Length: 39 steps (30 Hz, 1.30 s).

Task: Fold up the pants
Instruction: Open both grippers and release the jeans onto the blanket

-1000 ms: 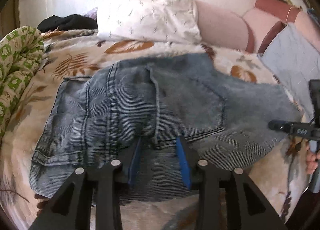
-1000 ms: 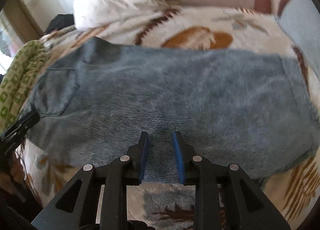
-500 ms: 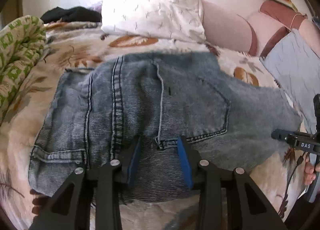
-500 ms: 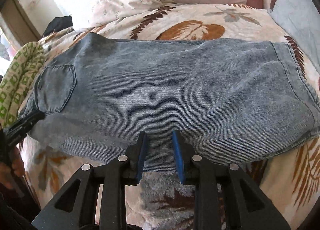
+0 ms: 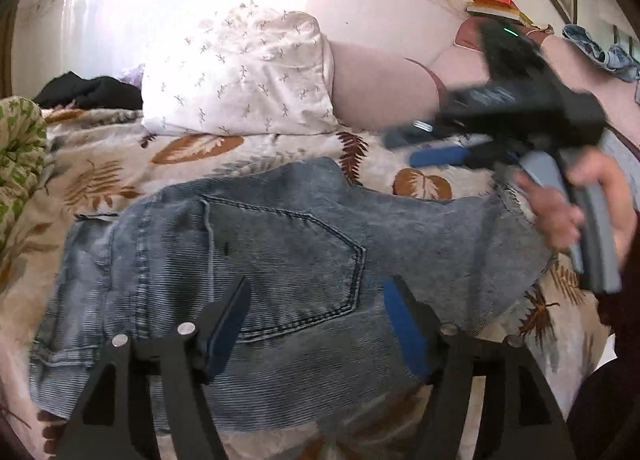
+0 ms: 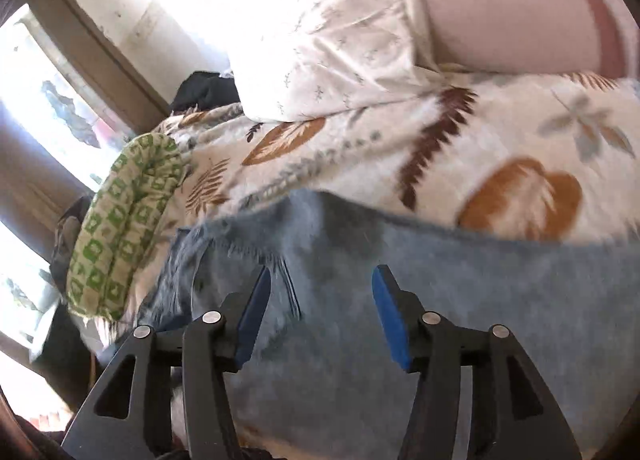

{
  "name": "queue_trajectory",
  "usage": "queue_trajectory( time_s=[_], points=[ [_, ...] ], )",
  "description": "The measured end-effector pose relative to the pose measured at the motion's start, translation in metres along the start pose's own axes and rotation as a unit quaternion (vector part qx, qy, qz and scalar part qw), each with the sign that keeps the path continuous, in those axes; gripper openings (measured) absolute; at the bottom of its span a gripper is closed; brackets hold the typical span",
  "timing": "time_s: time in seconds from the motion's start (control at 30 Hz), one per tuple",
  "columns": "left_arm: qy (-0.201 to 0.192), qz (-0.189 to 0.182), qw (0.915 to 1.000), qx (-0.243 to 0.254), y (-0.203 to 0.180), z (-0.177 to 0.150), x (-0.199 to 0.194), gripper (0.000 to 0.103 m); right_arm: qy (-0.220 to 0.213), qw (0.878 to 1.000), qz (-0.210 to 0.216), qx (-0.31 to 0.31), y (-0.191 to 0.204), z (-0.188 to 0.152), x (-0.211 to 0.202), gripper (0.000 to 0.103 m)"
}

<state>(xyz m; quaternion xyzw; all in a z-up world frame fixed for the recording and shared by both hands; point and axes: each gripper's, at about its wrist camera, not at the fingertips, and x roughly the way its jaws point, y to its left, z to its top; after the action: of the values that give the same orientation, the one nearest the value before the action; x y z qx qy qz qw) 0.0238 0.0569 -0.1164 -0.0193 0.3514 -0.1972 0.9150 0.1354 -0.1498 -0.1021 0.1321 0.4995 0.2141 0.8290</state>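
On the leaf-print bed (image 5: 120, 163), floppy, weighty denim pants (image 5: 280, 244) want pinching at a seamed edge; left gripper (image 5: 316, 324) and right gripper (image 6: 320, 308) both gape empty.

One pair of blue jeans (image 5: 280, 260) lies on the bed, and one back pocket (image 5: 288, 260) shows on it. There are two grippers: the left gripper (image 5: 316, 324) at the near edge, and the right gripper (image 6: 320, 312), each with two blue pads. One hand (image 5: 556, 207) shows at the right. At the far side is one white pillow (image 5: 240, 75) and one pink cushion (image 5: 380, 87). One leaf-print blanket (image 5: 100, 175) covers the bed. At the left is one green patterned cloth (image 6: 120, 219), and far left one black garment (image 5: 88, 91). About two books (image 5: 492, 5) lie far right.
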Motion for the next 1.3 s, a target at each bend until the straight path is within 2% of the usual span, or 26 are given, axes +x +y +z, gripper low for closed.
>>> queue_trajectory(
  time_s=[0.07, 0.17, 0.27, 0.4, 0.57, 0.6, 0.63, 0.7, 0.83, 0.9, 1.03, 1.17, 1.23, 1.3],
  points=[
    [0.013, -0.007, 0.9999, 0.004, -0.002, -0.001, 0.003, 0.073, 0.013, 1.0, -0.003, -0.009, 0.007, 0.02, 0.019, 0.052],
    [0.026, 0.014, 0.9993, 0.022, -0.003, -0.003, 0.009, 0.073, 0.039, 0.999, 0.001, -0.014, 0.01, 0.038, 0.044, 0.052],
    [0.046, 0.018, 0.9988, 0.006, 0.007, -0.003, 0.015, 0.073, 0.065, 0.998, -0.007, -0.022, 0.01, 0.051, 0.066, 0.052],
    [0.069, 0.025, 0.9973, 0.01, 0.011, -0.006, 0.022, 0.073, 0.09, 0.995, -0.007, -0.031, 0.007, 0.063, 0.087, 0.053],
    [0.078, 0.043, 0.9951, 0.043, 0.004, -0.011, 0.028, 0.073, 0.136, 0.99, 0.0, -0.045, 0.007, 0.068, 0.117, 0.053],
    [0.079, 0.044, 0.9949, 0.045, 0.004, -0.011, 0.028, 0.073, 0.144, 0.988, 0.0, -0.051, 0.008, 0.067, 0.122, 0.05],
    [0.08, 0.044, 0.9948, 0.046, 0.004, -0.011, 0.029, 0.073, 0.156, 0.986, 0.003, -0.058, 0.009, 0.066, 0.126, 0.033],
    [0.081, 0.045, 0.9947, 0.045, 0.004, -0.011, 0.029, 0.073, 0.172, 0.982, -0.003, -0.08, 0.012, 0.064, 0.132, 0.013],
    [0.081, 0.049, 0.9944, 0.047, 0.003, -0.011, 0.029, 0.073, 0.152, 0.983, -0.036, -0.098, 0.016, 0.067, 0.129, 0.009],
    [0.081, 0.051, 0.9942, 0.048, 0.002, -0.012, 0.029, 0.073, 0.136, 0.984, -0.054, -0.103, 0.019, 0.069, 0.132, 0.008],
    [0.082, 0.056, 0.9942, 0.042, 0.003, -0.012, 0.026, 0.073, 0.141, 0.981, -0.096, -0.096, 0.016, 0.063, 0.159, 0.008],
    [0.082, 0.06, 0.9936, 0.048, 0.003, -0.013, 0.024, 0.073, 0.123, 0.984, -0.105, -0.077, 0.012, 0.061, 0.165, 0.009],
    [0.082, 0.061, 0.9936, 0.049, 0.002, -0.014, 0.023, 0.073, 0.121, 0.985, -0.109, -0.063, 0.011, 0.062, 0.16, 0.024],
    [0.082, 0.062, 0.9935, 0.048, 0.004, -0.013, 0.024, 0.073, 0.103, 0.988, -0.101, -0.046, 0.009, 0.064, 0.141, 0.029]
  ],
)
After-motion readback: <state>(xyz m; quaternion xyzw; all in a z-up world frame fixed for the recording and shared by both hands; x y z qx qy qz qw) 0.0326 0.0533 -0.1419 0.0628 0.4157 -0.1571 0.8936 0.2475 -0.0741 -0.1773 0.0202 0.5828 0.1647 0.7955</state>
